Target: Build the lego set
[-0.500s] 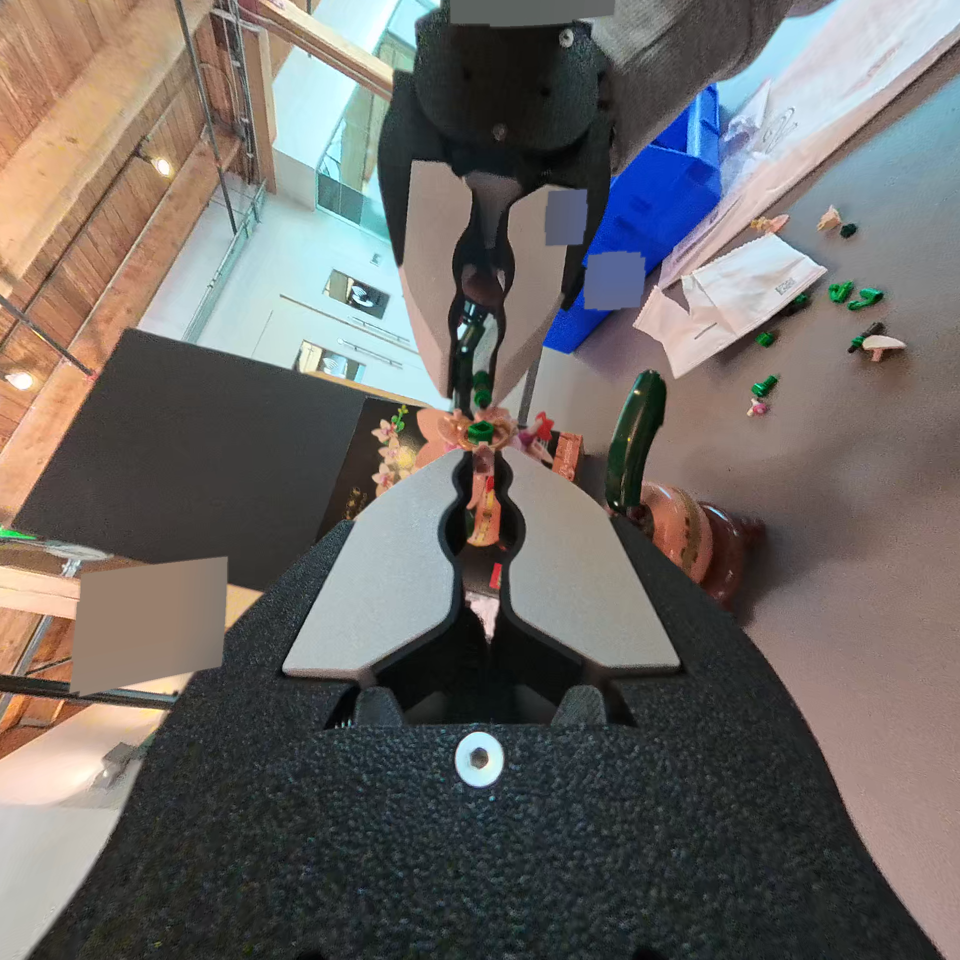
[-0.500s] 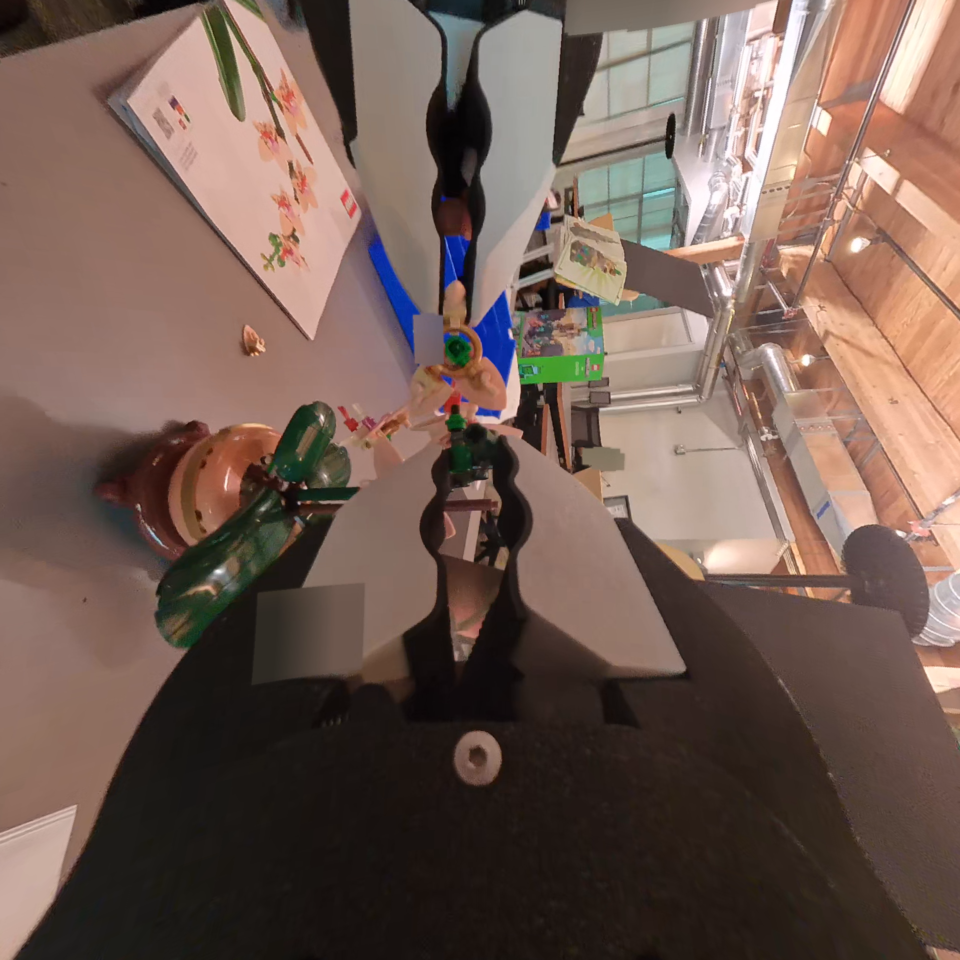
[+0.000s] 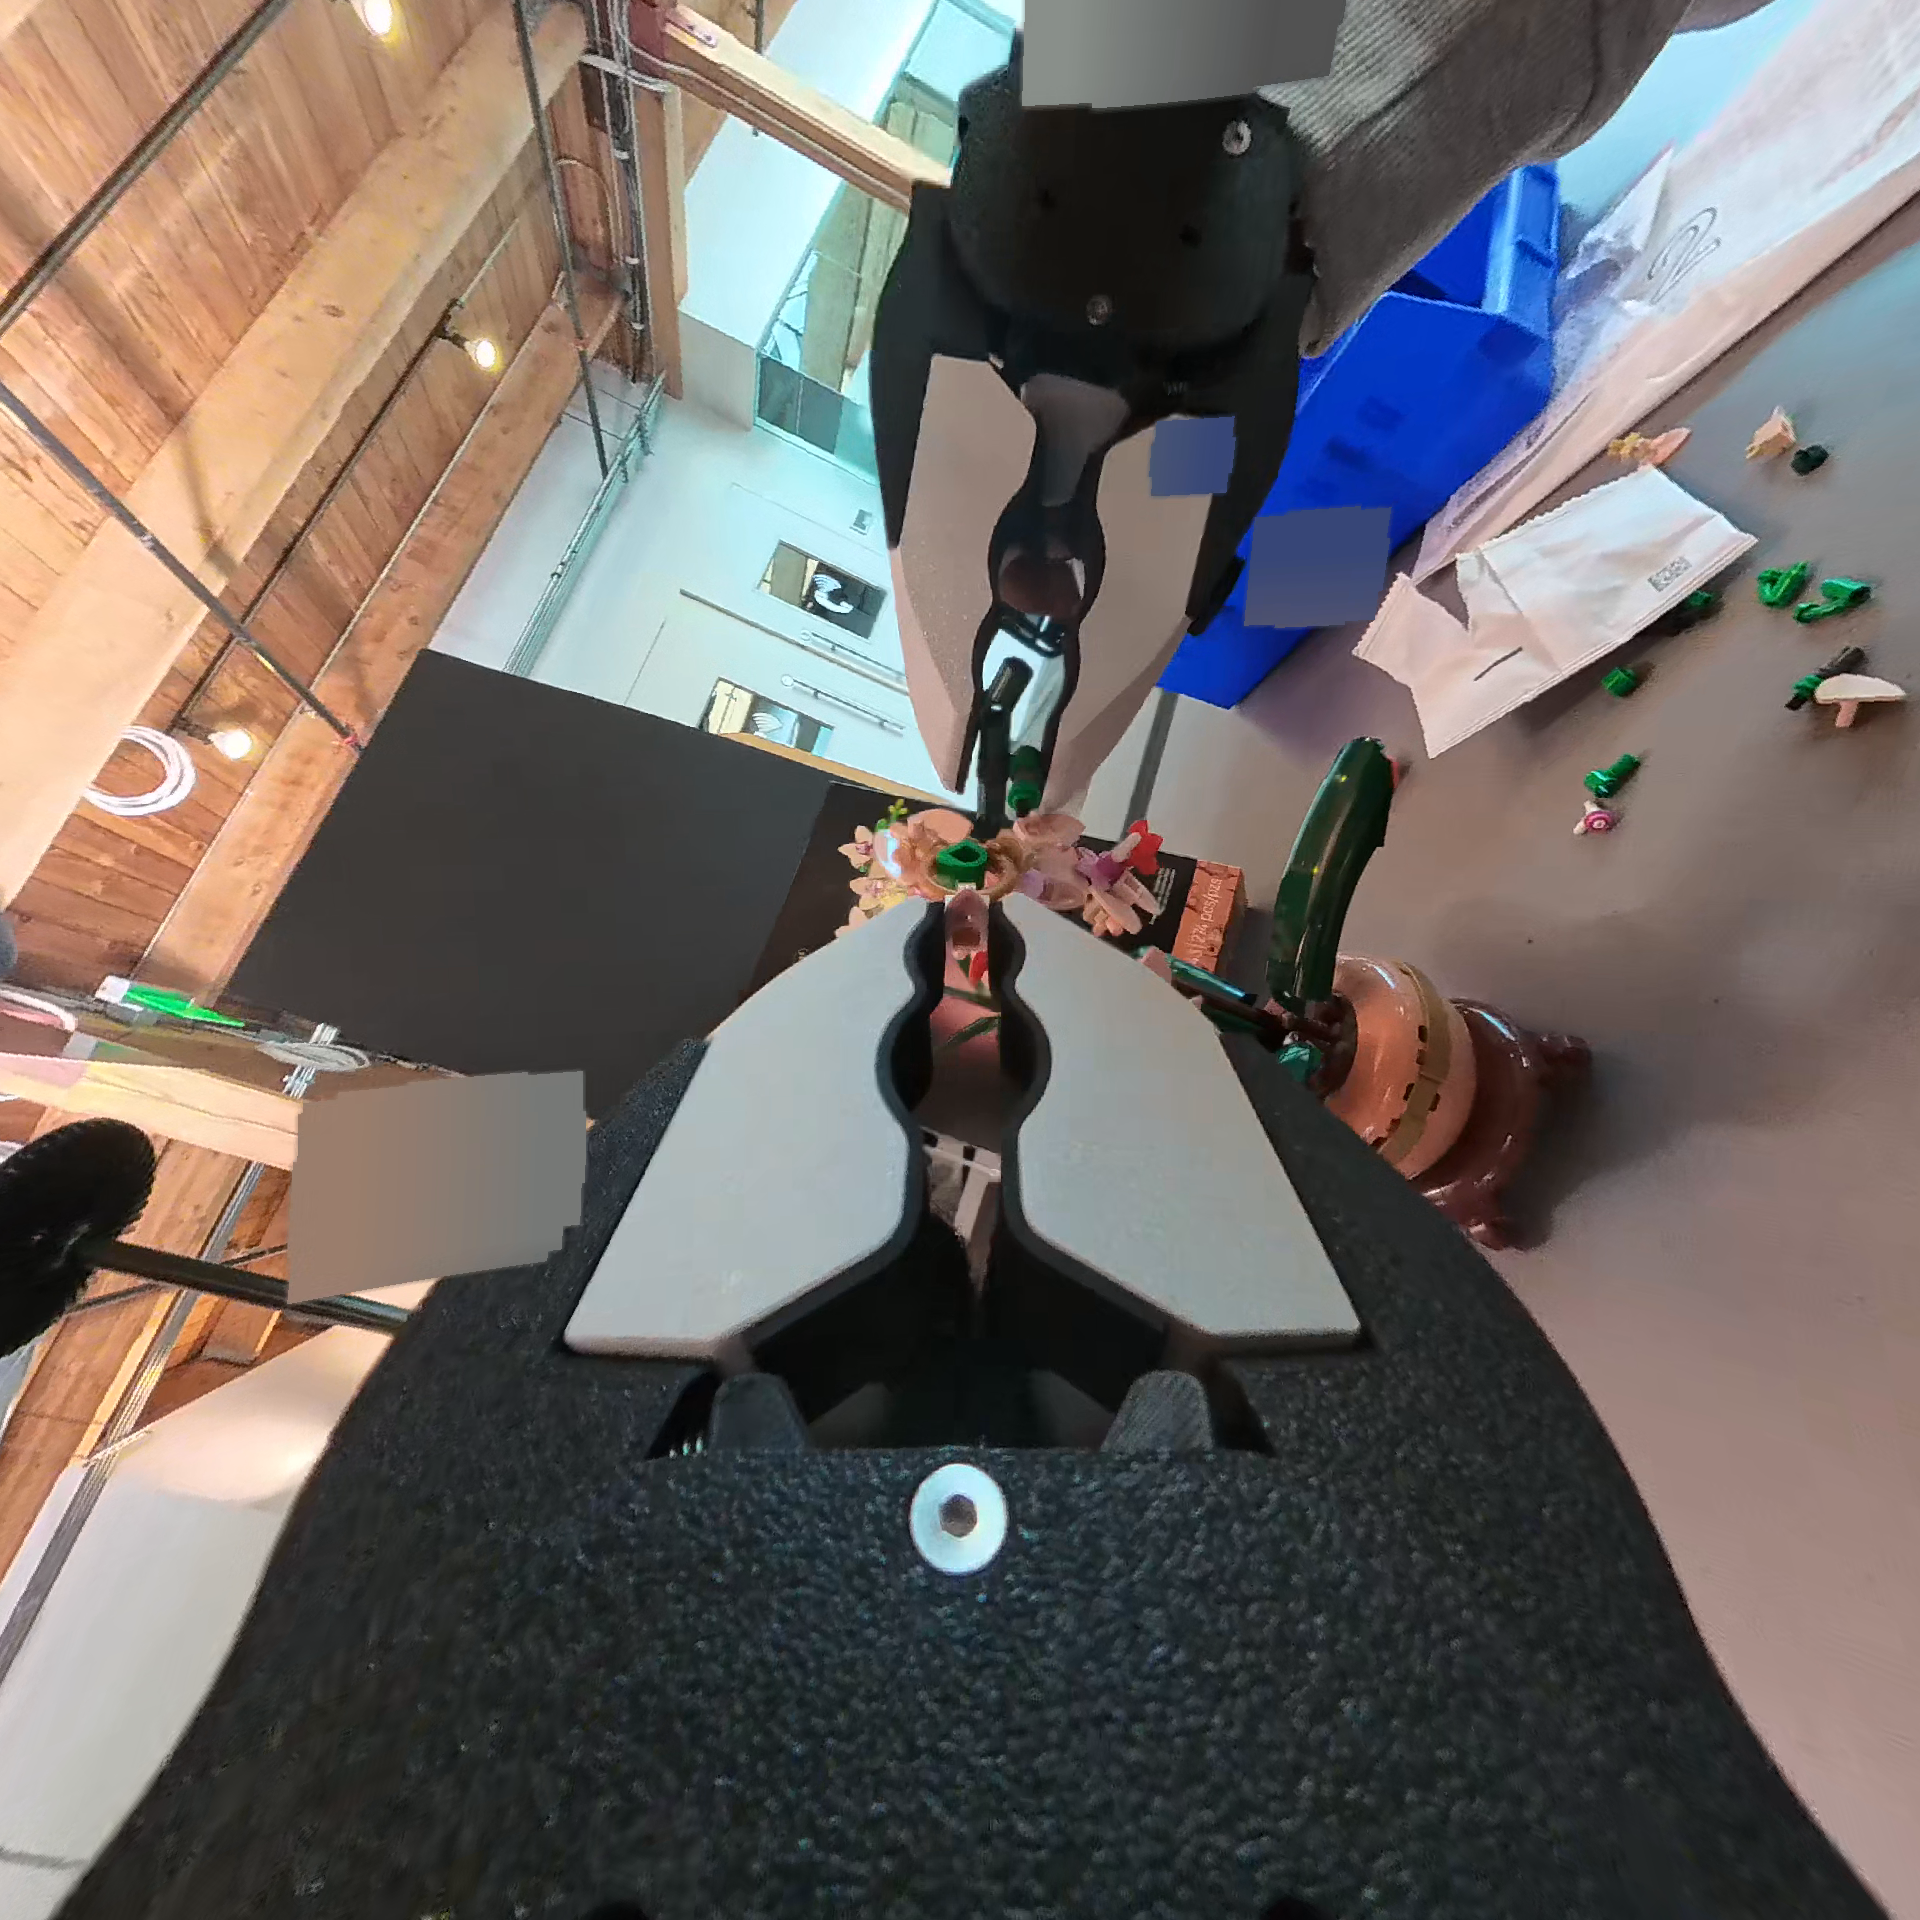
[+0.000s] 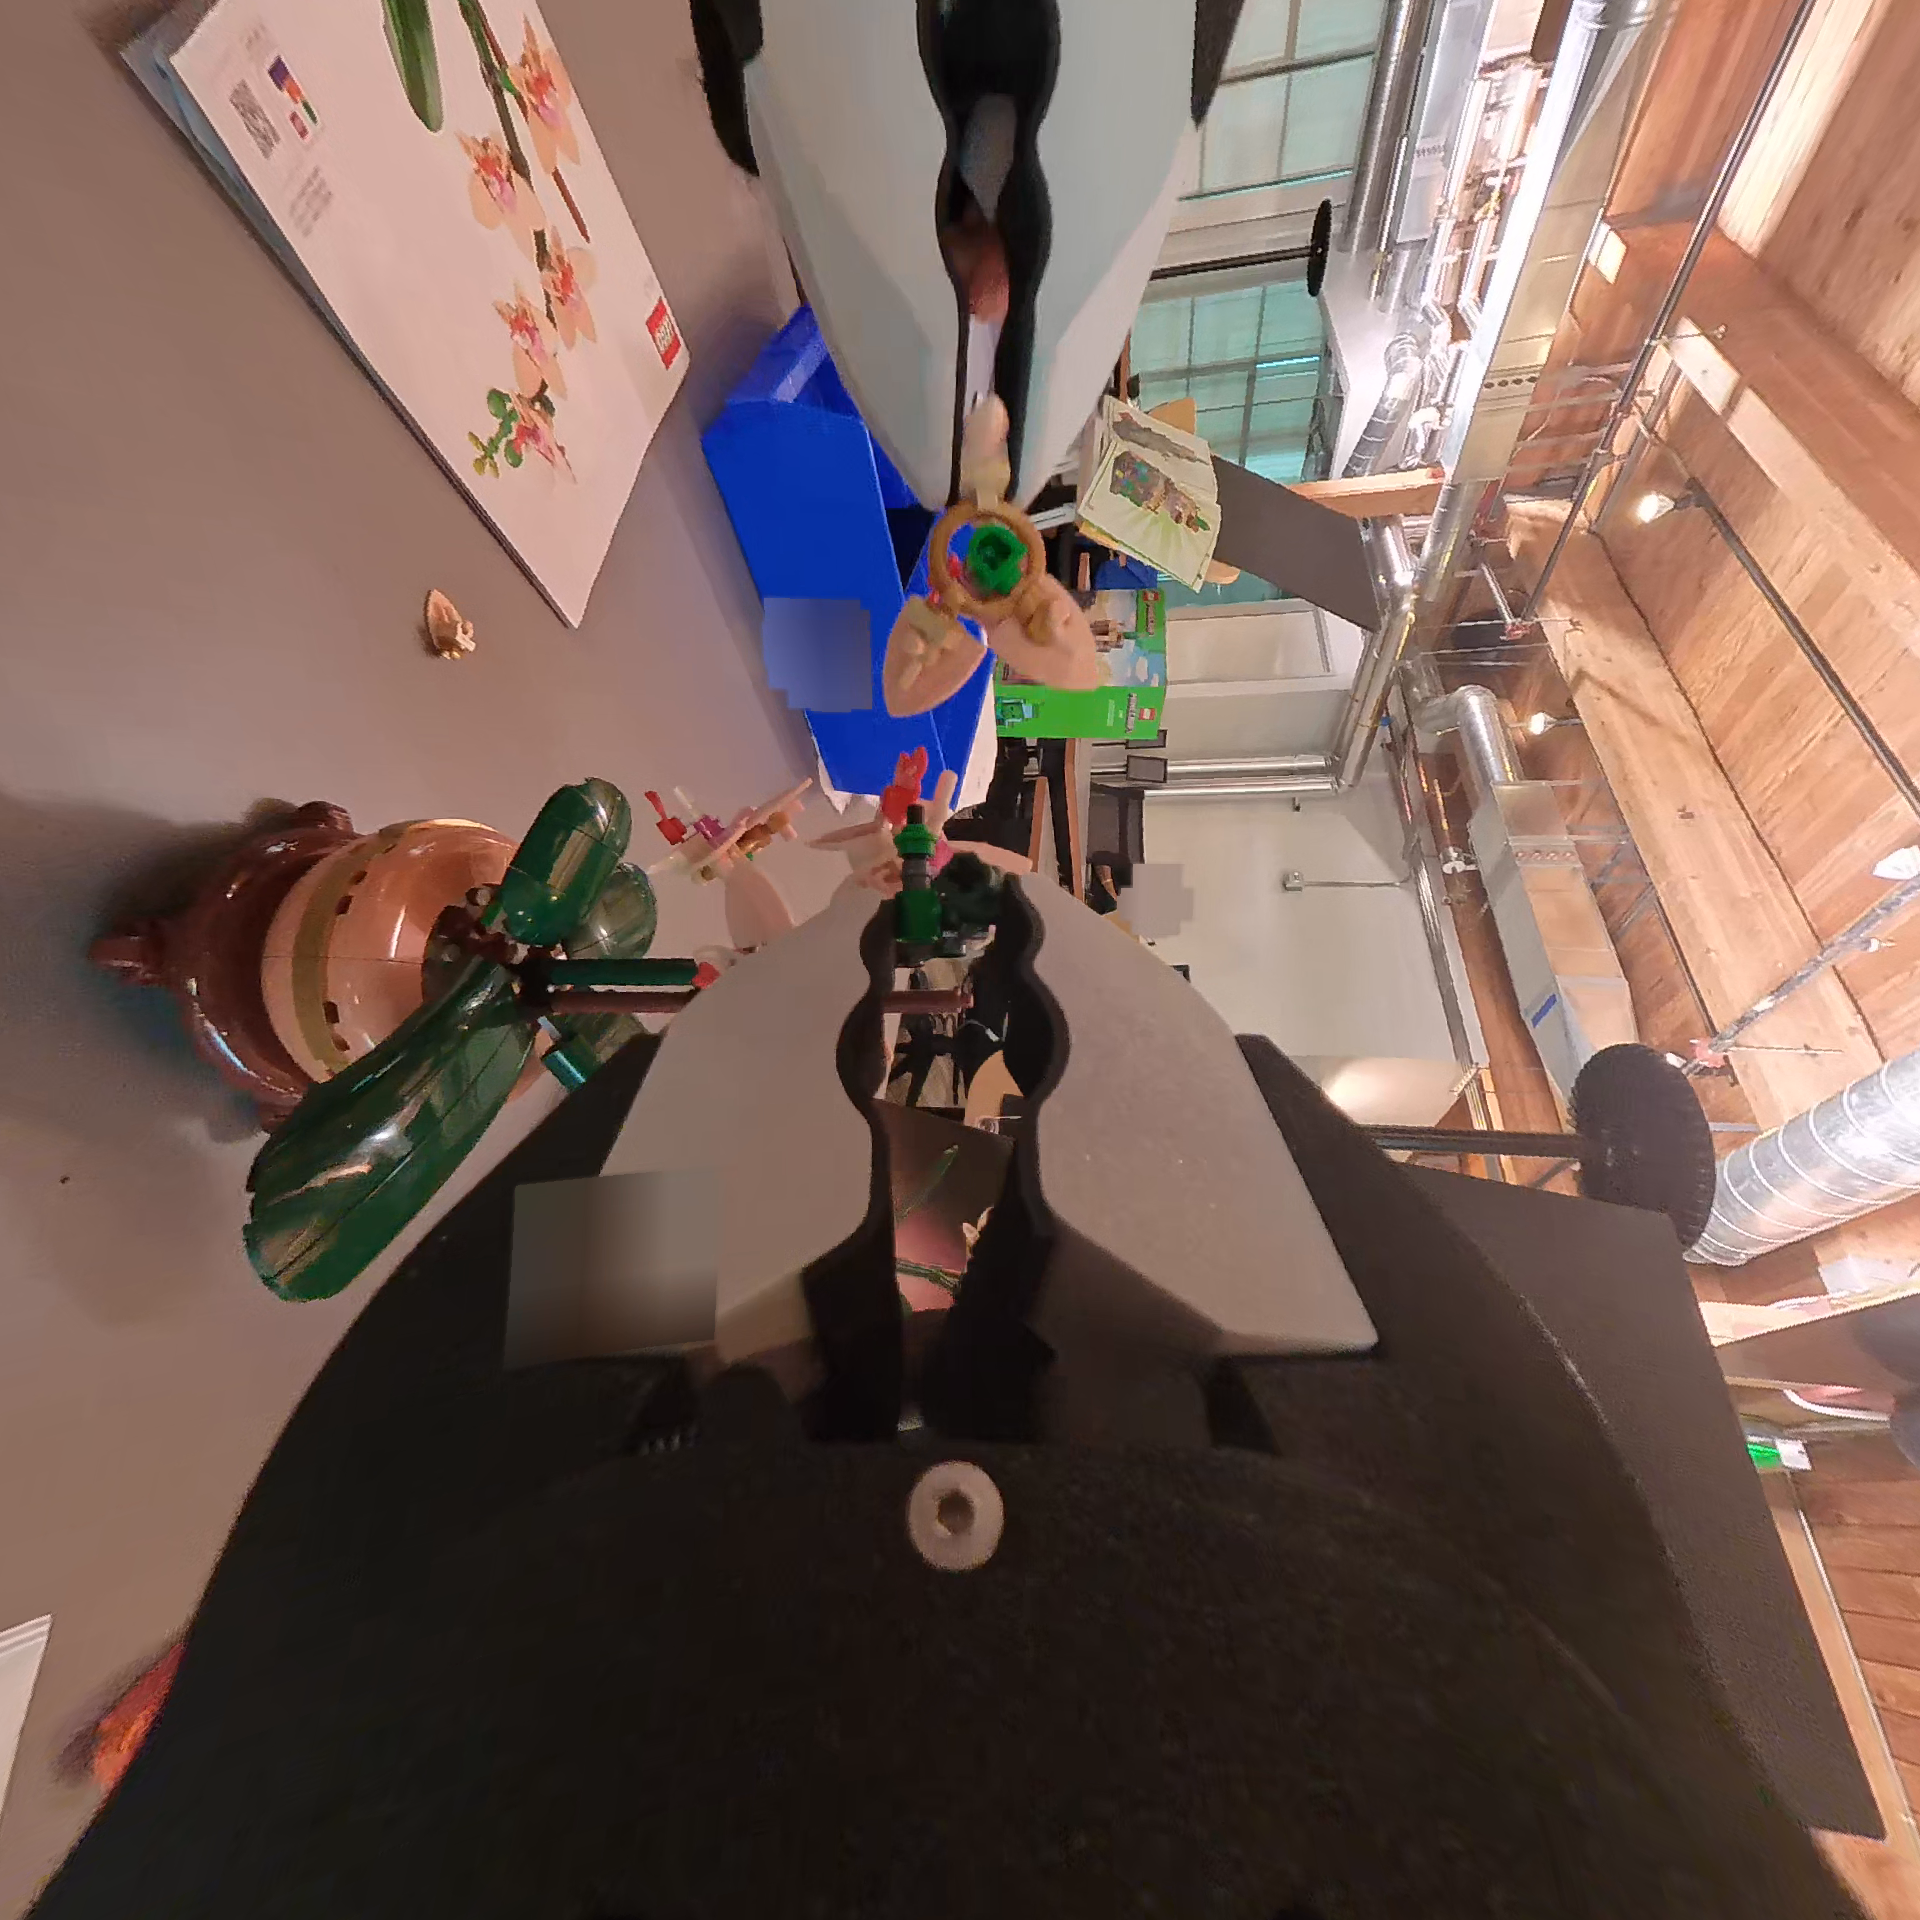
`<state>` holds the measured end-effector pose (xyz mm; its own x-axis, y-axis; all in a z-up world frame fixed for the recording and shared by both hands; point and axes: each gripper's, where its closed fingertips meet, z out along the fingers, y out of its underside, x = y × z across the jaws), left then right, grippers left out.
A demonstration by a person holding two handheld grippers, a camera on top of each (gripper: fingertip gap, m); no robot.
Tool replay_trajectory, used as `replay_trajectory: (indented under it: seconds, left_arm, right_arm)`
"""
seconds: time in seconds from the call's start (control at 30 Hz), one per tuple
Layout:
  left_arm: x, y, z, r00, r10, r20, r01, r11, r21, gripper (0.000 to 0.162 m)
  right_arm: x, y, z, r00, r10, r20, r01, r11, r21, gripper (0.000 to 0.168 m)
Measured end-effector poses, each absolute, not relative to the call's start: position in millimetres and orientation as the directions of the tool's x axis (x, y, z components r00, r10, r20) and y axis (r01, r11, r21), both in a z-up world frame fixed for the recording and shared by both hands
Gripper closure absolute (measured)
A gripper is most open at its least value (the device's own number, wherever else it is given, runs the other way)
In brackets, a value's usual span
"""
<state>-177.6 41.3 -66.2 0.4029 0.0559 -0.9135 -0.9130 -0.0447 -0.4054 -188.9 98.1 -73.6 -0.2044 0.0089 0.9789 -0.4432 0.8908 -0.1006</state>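
The left tongs (image 3: 966, 914) are clamped on a pale pink flower piece (image 3: 971, 862) at centre of the left wrist view, while the right tongs (image 3: 1013, 774) come in from twelve o'clock, pinching a green stem piece (image 3: 1025, 771) just beside it; the potted plant model (image 3: 1403, 1060) stands on the bench (image 3: 1714, 1143) at three o'clock. In the right wrist view, the right tongs (image 4: 935, 914) grip the stem at centre, the flower hanging at twelve o'clock, apart from it. If the peg and the flower's green centre misalign, pressing could twist either piece loose and drop it.
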Motion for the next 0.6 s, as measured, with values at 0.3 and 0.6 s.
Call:
replay_trajectory:
  seconds: [0.3,0.6]
  left_arm:
    - [-141.9,22.0,-68.7,0.434,0.082,-0.897,-0.901,0.018,-0.434,0.156]
    - [-104.9,14.4,-92.8,0.521,0.017,-0.853,-0.849,0.111,-0.516,0.156]
  right_arm:
    - [-173.2,94.3,-83.5,-0.293,0.013,0.956,-0.419,0.897,-0.141,0.12]
    - [-86.6,133.6,-79.6,-0.373,0.334,0.865,-0.212,0.877,-0.431,0.112]
